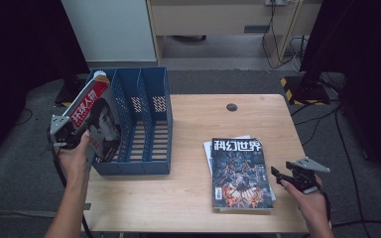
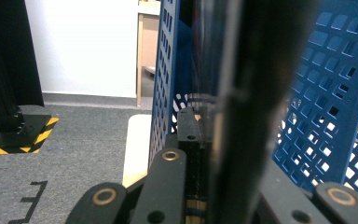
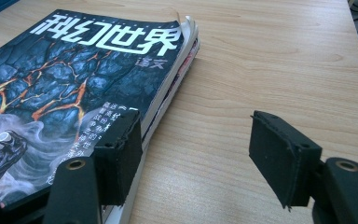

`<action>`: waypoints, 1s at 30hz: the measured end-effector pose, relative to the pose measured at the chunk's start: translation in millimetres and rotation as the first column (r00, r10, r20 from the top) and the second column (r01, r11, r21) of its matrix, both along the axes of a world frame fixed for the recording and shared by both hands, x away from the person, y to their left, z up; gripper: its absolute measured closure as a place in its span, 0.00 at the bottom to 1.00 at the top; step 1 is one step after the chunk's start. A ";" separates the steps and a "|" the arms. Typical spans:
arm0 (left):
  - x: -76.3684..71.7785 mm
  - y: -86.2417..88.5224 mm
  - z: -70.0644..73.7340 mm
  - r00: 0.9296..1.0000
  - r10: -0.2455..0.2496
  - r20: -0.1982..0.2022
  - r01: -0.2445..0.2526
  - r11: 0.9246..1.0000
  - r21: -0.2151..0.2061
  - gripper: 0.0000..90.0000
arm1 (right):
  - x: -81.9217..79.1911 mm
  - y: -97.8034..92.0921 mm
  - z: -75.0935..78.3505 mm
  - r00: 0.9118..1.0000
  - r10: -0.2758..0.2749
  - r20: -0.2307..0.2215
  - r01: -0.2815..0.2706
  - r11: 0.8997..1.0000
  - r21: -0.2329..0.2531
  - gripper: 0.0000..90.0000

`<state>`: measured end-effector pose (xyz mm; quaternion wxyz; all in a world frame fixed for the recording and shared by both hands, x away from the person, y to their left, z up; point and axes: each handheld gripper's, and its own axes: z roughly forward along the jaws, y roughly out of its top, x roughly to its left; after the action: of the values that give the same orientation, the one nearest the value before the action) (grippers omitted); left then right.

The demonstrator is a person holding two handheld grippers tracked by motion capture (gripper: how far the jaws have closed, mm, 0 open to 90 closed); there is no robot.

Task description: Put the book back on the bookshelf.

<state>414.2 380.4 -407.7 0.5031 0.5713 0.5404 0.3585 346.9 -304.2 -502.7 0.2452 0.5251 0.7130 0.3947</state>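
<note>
Here the left gripper has its jaws clamped on a red-and-white magazine, holding it tilted in the leftmost compartment of the blue file rack at the table's left edge. The right gripper hovers with jaws wide apart just beside the right edge of the dark magazine stack, which lies flat on the table.

floor: grey carpet | wall: white panel | furniture: wooden table | sides: dark curtains
</note>
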 end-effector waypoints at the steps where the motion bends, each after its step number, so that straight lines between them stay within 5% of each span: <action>1: 0.0 0.9 0.1 1.000 0.001 0.007 -0.001 1.000 -0.013 0.94 | -0.1 0.0 0.0 1.000 0.000 0.000 0.000 1.000 0.000 0.39; 21: -10.6 6.4 -1.2 1.000 -0.008 0.014 0.008 1.000 -0.020 0.61 | -0.6 1.1 0.9 1.000 0.011 0.001 -0.011 1.000 0.000 0.37; 30: -15.1 8.0 -3.2 1.000 -0.022 -0.001 0.022 0.998 -0.056 0.42 | -0.8 2.7 1.3 1.000 0.017 0.002 -0.017 1.000 0.003 0.37</action>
<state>399.1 388.4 -410.9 0.5224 0.5633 0.5443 0.3371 346.0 -301.6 -501.4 0.2418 0.5191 0.7166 0.3981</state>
